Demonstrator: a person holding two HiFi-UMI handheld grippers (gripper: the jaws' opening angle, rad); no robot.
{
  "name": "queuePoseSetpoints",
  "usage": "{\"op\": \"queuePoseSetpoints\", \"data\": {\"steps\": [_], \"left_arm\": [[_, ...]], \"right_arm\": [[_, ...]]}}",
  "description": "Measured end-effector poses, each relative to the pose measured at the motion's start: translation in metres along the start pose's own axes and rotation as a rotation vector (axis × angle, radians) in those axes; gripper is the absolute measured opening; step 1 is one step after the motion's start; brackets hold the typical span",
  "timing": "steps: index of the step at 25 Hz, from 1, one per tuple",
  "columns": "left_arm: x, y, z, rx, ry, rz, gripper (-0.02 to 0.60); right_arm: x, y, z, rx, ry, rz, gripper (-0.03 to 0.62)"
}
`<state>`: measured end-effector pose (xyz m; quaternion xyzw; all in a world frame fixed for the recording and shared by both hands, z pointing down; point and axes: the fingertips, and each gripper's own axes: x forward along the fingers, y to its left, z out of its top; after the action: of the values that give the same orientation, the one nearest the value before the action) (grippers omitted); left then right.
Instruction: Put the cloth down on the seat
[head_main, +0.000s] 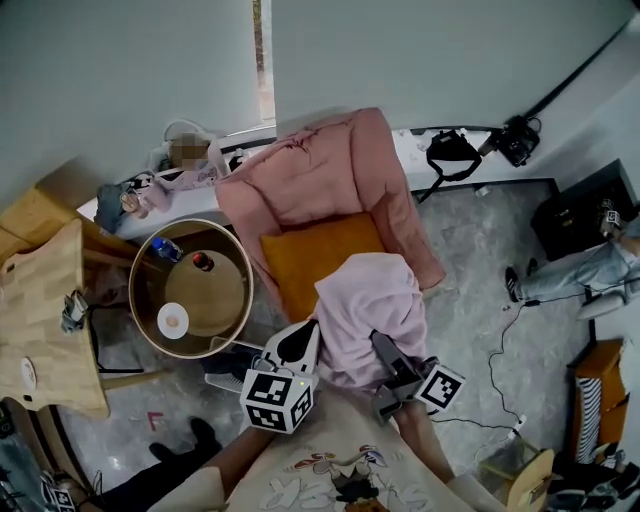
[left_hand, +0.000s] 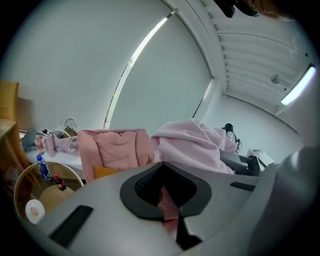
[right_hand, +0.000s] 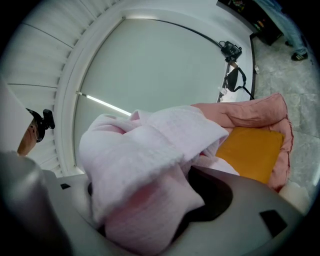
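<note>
A pale pink cloth (head_main: 370, 312) hangs bunched between my two grippers, just in front of the armchair. The chair has an orange seat cushion (head_main: 318, 255) and a pink blanket (head_main: 320, 170) draped over its back and arms. My right gripper (head_main: 392, 368) grips the cloth from below, and a thick wad of cloth (right_hand: 150, 165) fills its jaws (right_hand: 150, 210). My left gripper (head_main: 298, 345) meets the cloth's lower left edge. A thin pink sliver shows pinched in its nearly closed jaws (left_hand: 167, 202). The cloth (left_hand: 195, 145) is above and clear of the cushion (right_hand: 252, 152).
A round wooden side table (head_main: 240, 300) stands left of the chair and carries two small bottles (head_main: 166, 249) and a white cup (head_main: 173, 320). Further left is a wooden table (head_main: 45, 300). A person's legs (head_main: 570, 275) and cables (head_main: 495, 370) are at the right.
</note>
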<state>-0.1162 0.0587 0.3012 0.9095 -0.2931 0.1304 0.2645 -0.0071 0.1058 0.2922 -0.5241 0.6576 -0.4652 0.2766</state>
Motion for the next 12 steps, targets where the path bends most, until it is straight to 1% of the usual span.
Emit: {"op": "queuePoseSetpoints", "data": {"steps": [5, 12], "left_arm": [[0.001, 0.005, -0.001, 0.005, 0.021, -0.026, 0.003], [0.012, 0.013, 0.007, -0.018, 0.005, -0.03, 0.003]], "right_arm": [[0.0, 0.004, -0.008, 0.003, -0.009, -0.026, 0.359], [0.013, 0.001, 0.003, -0.016, -0.012, -0.03, 0.359]]}}
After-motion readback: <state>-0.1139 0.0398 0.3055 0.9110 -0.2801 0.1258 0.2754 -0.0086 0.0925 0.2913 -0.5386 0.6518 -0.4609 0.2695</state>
